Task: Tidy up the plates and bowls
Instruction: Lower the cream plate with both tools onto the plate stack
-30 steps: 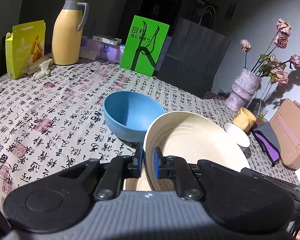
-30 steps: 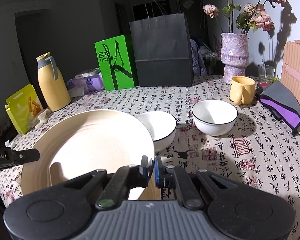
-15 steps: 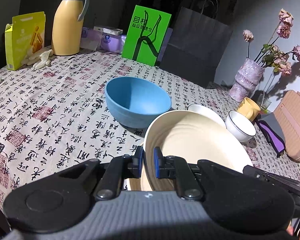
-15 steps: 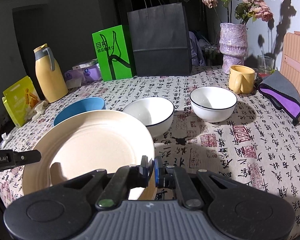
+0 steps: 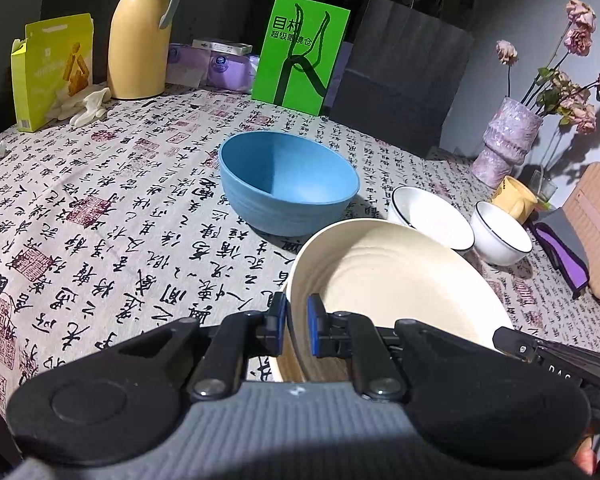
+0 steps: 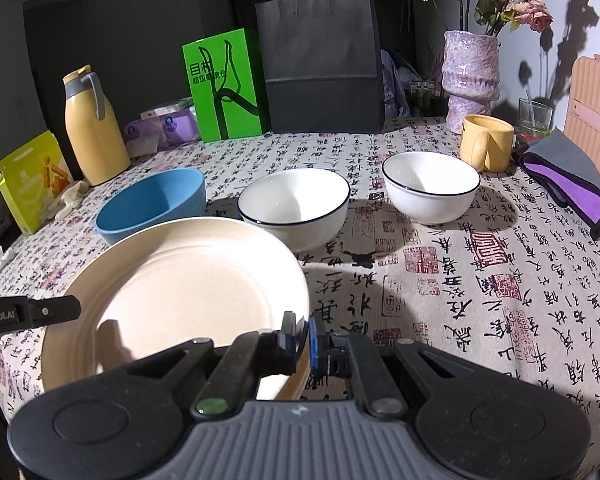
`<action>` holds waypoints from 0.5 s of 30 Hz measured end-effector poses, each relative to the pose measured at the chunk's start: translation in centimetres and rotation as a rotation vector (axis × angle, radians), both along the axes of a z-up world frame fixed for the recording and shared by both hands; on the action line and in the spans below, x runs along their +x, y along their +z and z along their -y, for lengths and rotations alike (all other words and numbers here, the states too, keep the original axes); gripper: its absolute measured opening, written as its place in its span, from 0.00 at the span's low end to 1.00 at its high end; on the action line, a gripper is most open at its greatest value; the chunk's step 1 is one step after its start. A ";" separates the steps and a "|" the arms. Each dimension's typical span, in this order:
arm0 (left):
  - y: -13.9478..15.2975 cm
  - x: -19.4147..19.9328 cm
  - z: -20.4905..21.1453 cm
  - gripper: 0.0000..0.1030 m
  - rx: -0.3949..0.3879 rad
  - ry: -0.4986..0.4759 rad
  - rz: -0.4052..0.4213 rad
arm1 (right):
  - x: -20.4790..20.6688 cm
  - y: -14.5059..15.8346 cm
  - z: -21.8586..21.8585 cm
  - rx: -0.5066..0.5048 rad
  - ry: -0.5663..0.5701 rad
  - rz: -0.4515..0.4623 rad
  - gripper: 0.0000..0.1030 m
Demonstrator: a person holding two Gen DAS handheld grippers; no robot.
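You pinch the cream plate (image 6: 180, 288) by opposite rims, left hand-held gripper (image 5: 297, 322) and right hand-held gripper (image 6: 305, 338); it has sunk toward the desk (image 6: 480, 300), nearly ready for release.

On the surface (image 6: 480, 300), three bowls line up left to right behind the plate (image 6: 172, 300) at the near edge, with bags and vase (image 6: 470, 76) along the far edge.

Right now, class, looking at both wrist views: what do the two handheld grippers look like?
Left gripper and right gripper match: black linkage arms, blue pads, a ribbed grey body and round black discs at each side. White lettering marks the left one's side where it shows in the right view.
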State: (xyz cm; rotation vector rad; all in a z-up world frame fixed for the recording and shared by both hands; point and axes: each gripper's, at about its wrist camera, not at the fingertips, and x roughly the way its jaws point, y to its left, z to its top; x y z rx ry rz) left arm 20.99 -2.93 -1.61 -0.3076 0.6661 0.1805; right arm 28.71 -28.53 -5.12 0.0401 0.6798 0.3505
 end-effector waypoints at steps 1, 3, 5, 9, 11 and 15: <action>-0.1 0.0 0.1 0.10 0.006 0.001 -0.002 | 0.0 -0.1 -0.1 -0.004 0.000 -0.001 0.06; -0.3 0.1 0.3 0.10 0.020 0.001 -0.005 | 0.1 -0.3 -0.4 -0.019 -0.004 0.001 0.06; -0.5 0.1 0.5 0.10 0.035 0.001 -0.007 | 0.1 -0.5 -0.6 -0.036 -0.006 0.005 0.07; -0.9 0.3 0.7 0.10 0.051 0.003 -0.016 | 0.1 -0.7 -0.8 -0.053 -0.006 0.011 0.07; -1.2 0.4 0.7 0.11 0.060 0.005 -0.021 | 0.1 -0.8 -1.0 -0.063 -0.004 0.012 0.07; -1.6 0.4 0.9 0.11 0.072 0.004 -0.030 | 0.0 -1.2 -1.5 -0.098 -0.006 0.022 0.07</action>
